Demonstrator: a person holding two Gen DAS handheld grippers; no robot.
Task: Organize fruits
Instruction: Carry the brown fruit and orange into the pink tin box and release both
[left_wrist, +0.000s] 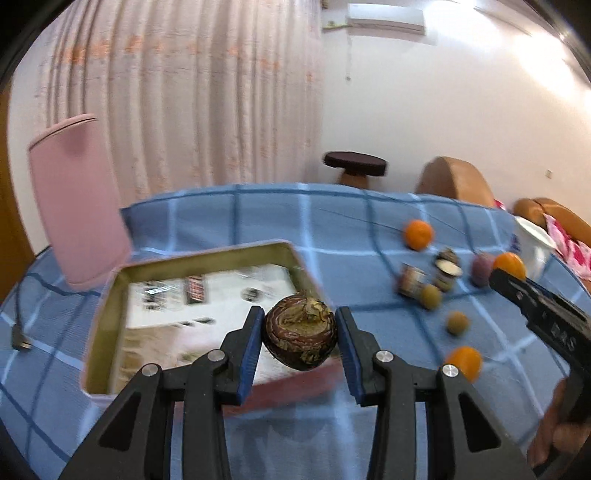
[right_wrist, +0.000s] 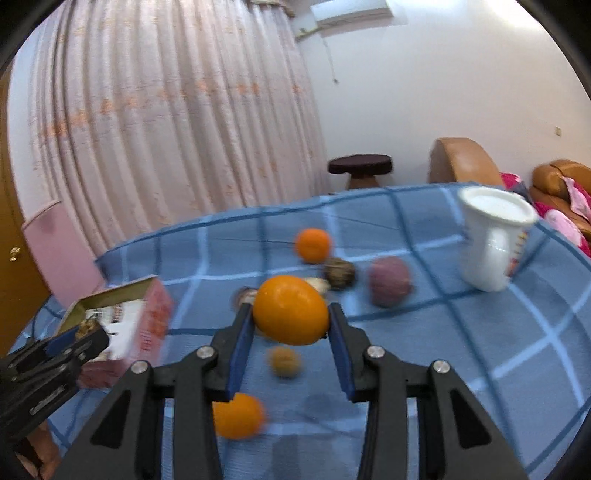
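Note:
My left gripper (left_wrist: 300, 334) is shut on a dark brown, flaky round fruit (left_wrist: 300, 338) and holds it above the near right corner of an open pink tin box (left_wrist: 110, 291). My right gripper (right_wrist: 291, 319) is shut on an orange (right_wrist: 291, 309), held above the blue checked tablecloth (right_wrist: 443, 350). Loose fruits lie on the cloth: oranges (right_wrist: 313, 244) (right_wrist: 236, 415), a purple fruit (right_wrist: 389, 281), a brown round one (right_wrist: 339, 273), a small tan one (right_wrist: 284, 361). The right gripper shows in the left wrist view (left_wrist: 508, 275), the left gripper in the right wrist view (right_wrist: 88, 334).
A white jug (right_wrist: 491, 240) stands at the table's far right. The tin's pink lid (left_wrist: 74, 199) leans upright behind the box. A black cable (left_wrist: 20, 332) lies at the left edge. A dark stool (left_wrist: 354, 164) and brown chairs (right_wrist: 461, 160) stand beyond the table.

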